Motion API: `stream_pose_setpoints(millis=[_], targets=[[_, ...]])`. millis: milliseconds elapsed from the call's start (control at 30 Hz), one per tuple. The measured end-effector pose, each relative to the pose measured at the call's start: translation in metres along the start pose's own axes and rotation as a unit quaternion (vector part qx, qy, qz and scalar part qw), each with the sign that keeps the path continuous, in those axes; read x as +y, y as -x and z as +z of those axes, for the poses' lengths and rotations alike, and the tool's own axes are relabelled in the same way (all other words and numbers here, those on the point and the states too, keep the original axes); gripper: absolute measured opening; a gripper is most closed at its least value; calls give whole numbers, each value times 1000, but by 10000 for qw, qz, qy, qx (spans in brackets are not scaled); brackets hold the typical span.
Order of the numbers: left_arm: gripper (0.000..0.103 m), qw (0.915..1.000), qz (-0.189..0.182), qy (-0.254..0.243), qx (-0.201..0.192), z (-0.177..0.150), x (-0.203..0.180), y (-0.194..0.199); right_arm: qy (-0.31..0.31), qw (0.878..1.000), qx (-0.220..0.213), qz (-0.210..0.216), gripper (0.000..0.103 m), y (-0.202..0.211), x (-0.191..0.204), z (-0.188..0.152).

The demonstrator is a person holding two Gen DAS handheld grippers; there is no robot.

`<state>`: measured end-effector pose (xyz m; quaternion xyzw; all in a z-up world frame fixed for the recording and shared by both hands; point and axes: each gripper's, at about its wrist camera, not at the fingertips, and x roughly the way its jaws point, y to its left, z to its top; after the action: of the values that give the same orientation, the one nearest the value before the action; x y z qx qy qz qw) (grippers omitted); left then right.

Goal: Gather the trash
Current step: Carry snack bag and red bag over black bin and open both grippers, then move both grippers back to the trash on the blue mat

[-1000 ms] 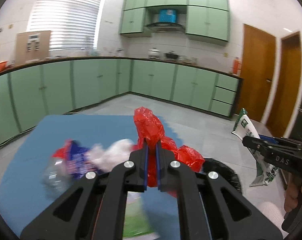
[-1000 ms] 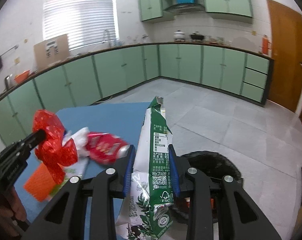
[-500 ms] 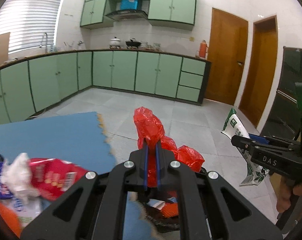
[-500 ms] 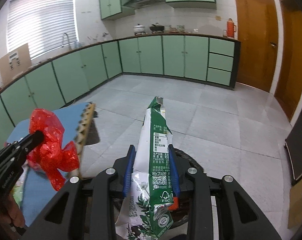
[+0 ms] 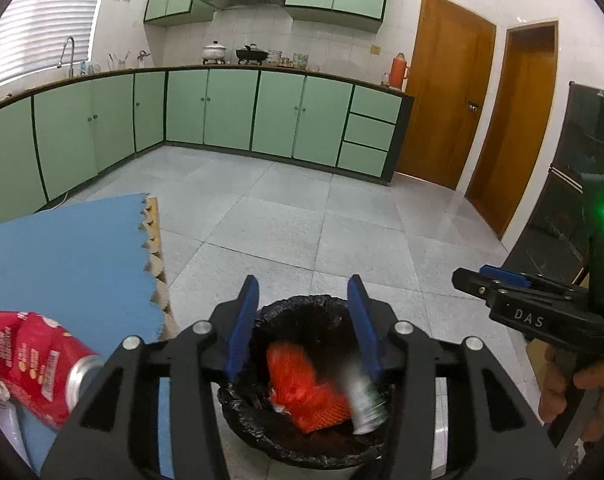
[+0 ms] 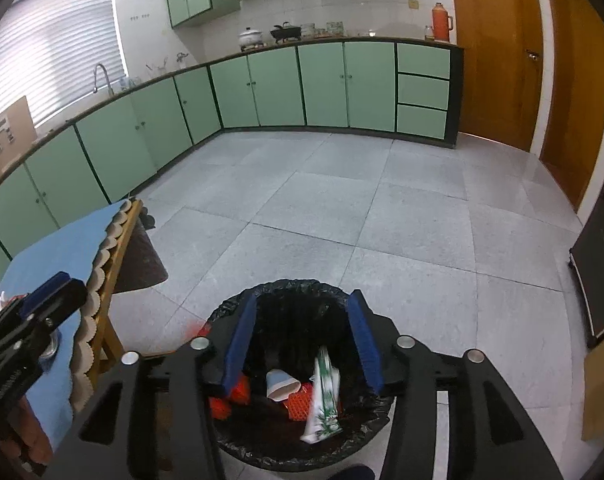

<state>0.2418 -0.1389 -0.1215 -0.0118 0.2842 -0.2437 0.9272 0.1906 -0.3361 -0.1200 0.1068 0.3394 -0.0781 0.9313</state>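
Note:
Both grippers hang over a black-lined trash bin [image 5: 302, 303] on the floor. The jaws of my left gripper [image 5: 303, 284] are opening, with nothing between the pads. Below them lie red-orange trash [image 5: 302, 392] and a blurred green-and-white pack [image 5: 363, 400]. My right gripper [image 6: 303, 296] is opening too and holds nothing. In its view the green-and-white pack [image 6: 323, 400] is inside the bin [image 6: 294, 283], beside a white cup [image 6: 280, 386]. Each gripper shows in the other's view: the right gripper [image 5: 485, 276] at the right edge, the left gripper [image 6: 50, 292] at the left edge.
A blue-topped table [image 5: 62, 260] stands left of the bin, with a red snack bag [image 5: 34, 364] and other wrappers on it. Grey tiled floor stretches to green cabinets [image 5: 230, 112] and wooden doors [image 5: 445, 100]. A dark cabinet [image 5: 573, 200] stands at the right.
Both grippers swung right from the table to above the bin and sank. The left let go of the red bag, the right let go of the green-and-white pack; both jaws now stand apart.

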Motion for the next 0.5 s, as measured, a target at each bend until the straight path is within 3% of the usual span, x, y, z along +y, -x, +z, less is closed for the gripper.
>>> stream_pose_setpoints(millis=[133,200,300,500], targets=[[59,9998,143,86,-123,8,10,21,33,9999,-142,-6,68,13,9,0],[67,9993,306,75,-217,8,14,39,99,9995,-310,-28,84,26,20,-1],[75,9979,526,83,-365,6,27,70,194,9985,-506,20,91,43,38,-3],[79,9906,1212,305,-564,-7,69,141,343,9961,-701,401,94,70,83,-15]])
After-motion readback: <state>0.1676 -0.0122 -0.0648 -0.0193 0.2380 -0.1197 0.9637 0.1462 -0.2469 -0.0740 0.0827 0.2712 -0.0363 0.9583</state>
